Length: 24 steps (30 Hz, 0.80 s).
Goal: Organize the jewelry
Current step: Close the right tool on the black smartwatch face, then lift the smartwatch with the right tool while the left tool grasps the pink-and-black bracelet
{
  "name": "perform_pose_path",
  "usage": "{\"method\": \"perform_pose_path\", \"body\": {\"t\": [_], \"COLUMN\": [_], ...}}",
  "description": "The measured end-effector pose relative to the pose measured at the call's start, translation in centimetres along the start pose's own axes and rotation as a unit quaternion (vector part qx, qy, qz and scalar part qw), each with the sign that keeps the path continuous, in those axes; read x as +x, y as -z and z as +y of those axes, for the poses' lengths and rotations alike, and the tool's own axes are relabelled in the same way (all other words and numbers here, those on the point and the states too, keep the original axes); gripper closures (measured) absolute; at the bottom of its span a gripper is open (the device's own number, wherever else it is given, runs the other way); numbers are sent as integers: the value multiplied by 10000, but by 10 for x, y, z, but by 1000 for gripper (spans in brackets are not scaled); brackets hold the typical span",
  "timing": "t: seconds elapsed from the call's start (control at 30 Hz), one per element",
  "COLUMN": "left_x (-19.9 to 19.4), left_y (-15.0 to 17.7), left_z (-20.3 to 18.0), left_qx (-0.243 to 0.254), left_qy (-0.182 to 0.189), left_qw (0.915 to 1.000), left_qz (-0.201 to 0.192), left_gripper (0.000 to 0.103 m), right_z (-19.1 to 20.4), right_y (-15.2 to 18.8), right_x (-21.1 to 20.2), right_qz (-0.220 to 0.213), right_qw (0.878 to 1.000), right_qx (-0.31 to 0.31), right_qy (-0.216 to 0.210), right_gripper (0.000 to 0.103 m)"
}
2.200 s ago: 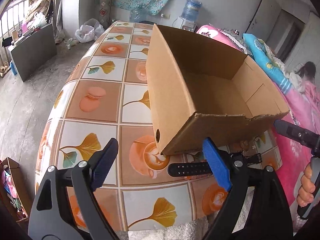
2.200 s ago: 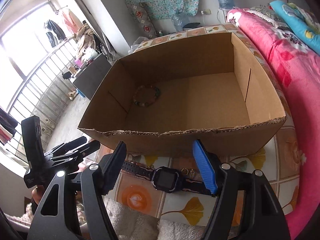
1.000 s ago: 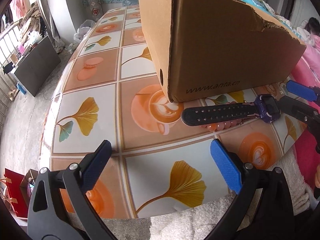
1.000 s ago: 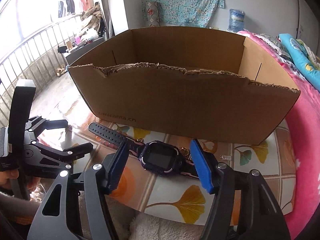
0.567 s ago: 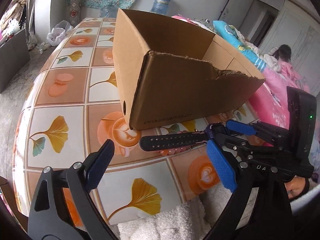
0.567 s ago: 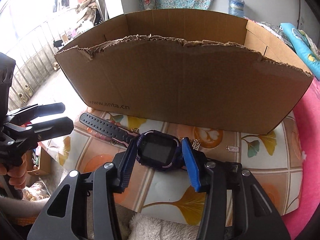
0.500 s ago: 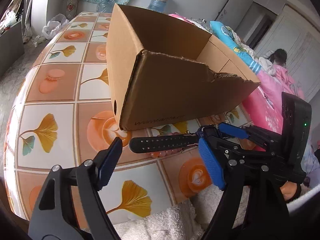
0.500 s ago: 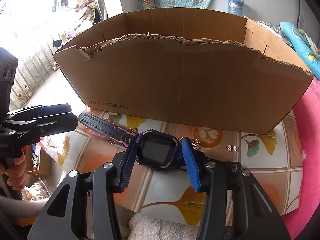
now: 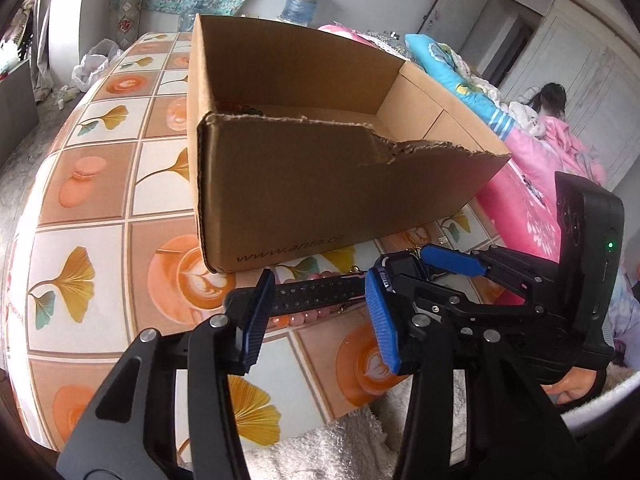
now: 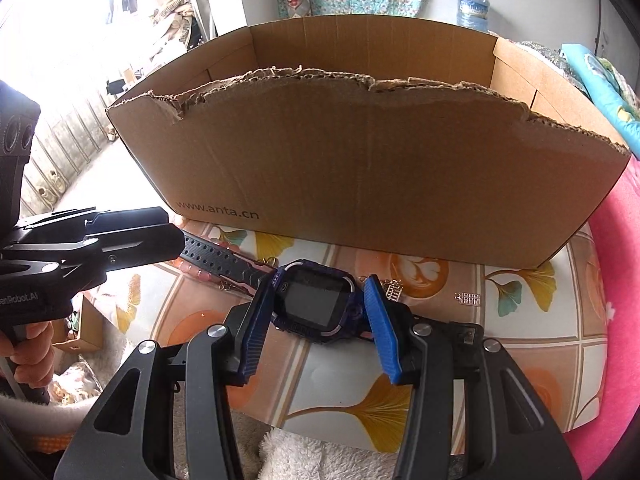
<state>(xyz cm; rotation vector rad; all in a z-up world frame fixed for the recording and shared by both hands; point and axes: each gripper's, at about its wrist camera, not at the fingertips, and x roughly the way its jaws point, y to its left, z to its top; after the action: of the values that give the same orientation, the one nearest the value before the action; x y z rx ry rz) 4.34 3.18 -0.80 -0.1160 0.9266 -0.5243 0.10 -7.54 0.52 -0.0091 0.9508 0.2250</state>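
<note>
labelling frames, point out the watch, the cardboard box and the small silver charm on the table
watch (image 10: 316, 305), right wrist view, on its dark screen
cardboard box (image 10: 380, 172), right wrist view, on its near wall
small silver charm (image 10: 466, 298), right wrist view, on its middle

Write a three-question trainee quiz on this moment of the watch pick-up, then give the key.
1. True or false: the right gripper clamps the dark purple square smartwatch by its case.
2. What lies between the left gripper pads: A) the perforated black strap, B) a ring, C) nothing?
3. Which side of the torn brown cardboard box do the small gold charms lie on?

Key: 1 true. 2 A. 3 Outside, on the table in front.
</note>
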Motion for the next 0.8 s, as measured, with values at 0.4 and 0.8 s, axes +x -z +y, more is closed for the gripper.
{"method": "perform_pose_path", "body": {"t": [0.4,0.8], "left_x": [12,3], "left_y": [2,-4], "left_z": [24,1], "left_qx": [-593,-119], "left_qy": [-65,180], "left_qw": [9978,9997], "left_qz": [295,66], "left_gripper": [44,44], "right_z": [6,8], "right_y": [-2,0], "right_x": [0,-1], "right_qz": [-6,-35], "right_qw": [10000,9999], "right_qx": [-59,-105], "right_qy": [-5,3], "right_gripper": [57,57]}}
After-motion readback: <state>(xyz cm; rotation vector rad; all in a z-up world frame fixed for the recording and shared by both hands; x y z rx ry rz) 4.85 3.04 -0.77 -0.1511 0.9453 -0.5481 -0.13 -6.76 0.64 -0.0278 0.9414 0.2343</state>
